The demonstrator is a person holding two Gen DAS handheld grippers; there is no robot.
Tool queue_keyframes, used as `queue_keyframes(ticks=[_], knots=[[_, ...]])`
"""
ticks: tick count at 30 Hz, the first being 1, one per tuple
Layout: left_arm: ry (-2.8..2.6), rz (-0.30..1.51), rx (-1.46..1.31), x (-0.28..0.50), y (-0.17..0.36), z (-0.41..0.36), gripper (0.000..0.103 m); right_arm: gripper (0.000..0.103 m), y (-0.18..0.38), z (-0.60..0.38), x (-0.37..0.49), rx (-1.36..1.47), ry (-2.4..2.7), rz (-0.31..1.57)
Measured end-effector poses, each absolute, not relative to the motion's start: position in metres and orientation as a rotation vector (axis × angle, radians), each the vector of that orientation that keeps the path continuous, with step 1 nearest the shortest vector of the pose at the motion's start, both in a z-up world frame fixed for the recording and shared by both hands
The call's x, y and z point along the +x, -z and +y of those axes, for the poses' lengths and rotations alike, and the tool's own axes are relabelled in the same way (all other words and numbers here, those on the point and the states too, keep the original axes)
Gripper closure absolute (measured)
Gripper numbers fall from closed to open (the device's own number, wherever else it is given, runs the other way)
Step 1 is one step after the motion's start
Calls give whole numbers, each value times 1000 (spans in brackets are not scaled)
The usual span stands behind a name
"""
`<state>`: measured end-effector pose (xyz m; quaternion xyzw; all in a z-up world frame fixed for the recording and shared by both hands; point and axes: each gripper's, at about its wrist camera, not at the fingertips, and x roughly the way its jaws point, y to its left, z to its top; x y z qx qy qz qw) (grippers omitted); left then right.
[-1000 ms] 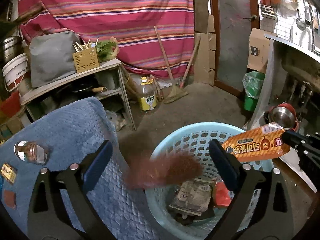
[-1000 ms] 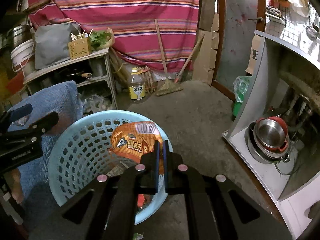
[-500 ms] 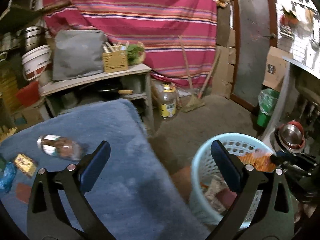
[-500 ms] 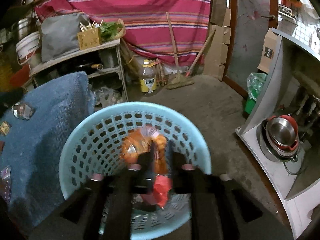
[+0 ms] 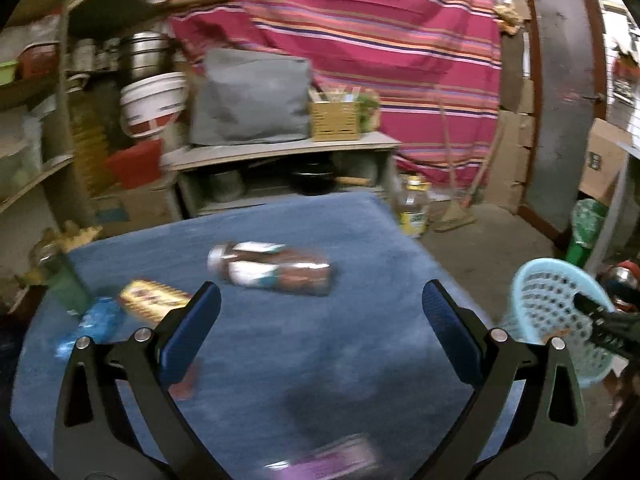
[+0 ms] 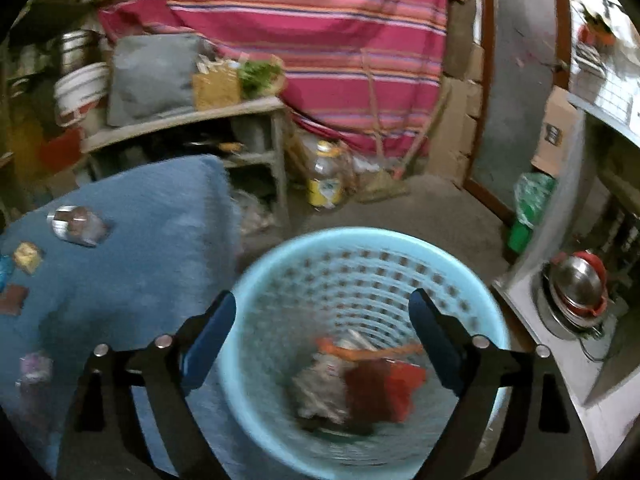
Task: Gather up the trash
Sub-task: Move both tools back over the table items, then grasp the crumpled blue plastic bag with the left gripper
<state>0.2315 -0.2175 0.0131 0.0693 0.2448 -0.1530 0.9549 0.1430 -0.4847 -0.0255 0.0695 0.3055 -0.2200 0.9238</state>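
My right gripper [image 6: 320,300] hangs over the light blue basket [image 6: 360,236], its jaws opening wide with nothing between them. The orange snack packet [image 6: 372,354] lies inside on other wrappers. My left gripper [image 5: 320,288] is open and empty above the blue-cloth table [image 5: 360,360]. On the cloth lie a clear bottle [image 5: 272,270] on its side, a yellow wrapper [image 5: 152,300], a blue wrapper [image 5: 92,322], a purple wrapper [image 5: 332,460] at the near edge and a small reddish piece [image 5: 184,384]. In the left wrist view the basket [image 5: 560,320] stands at the far right.
Behind the table a low shelf [image 5: 280,148] carries a grey bag and a woven box. An oil jug [image 6: 326,184] and a broom stand on the floor by the striped cloth. Metal bowls [image 6: 576,284] sit in a cabinet to the right of the basket.
My right gripper opened and the orange packet dropped from it into the basket. My left gripper swung left from the basket to over the table, still open.
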Motion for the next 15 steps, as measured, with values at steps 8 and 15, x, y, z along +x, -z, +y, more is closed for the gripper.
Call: queue_keyframes(ticks=[8,15], knots=[[127,537,134,263,11,-103,6,16,26,-398,180,160,276,602],[0,546,99,290,30,-28,6,6,42,-336,216,134,179,648]])
